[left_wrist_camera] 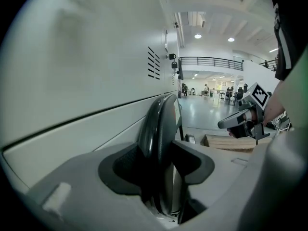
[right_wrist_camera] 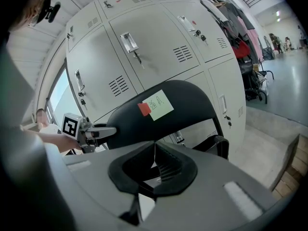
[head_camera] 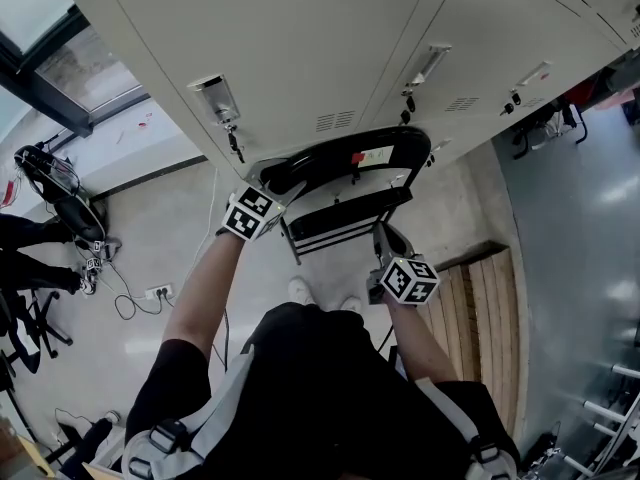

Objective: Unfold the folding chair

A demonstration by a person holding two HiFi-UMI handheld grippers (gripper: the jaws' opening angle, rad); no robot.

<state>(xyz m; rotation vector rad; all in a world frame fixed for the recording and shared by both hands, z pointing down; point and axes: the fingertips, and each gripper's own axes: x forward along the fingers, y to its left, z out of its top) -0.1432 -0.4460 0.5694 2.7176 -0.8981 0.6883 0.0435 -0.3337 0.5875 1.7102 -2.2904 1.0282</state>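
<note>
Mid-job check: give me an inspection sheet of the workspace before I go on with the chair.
Surface: pale, smooth floor.
Job's things: folding chair, black, looks folded, close against the lockers; green note on its backrest.
Clutter: wooden slat platform at right; dark gear at left, kind unclear.
Grippers: left tool closed on the backrest's edge; right tool shut, nothing between its pads, by the chair's right side.
Cables: power strip and loose leads on the floor at left.
Surroundings: window at left.
</note>
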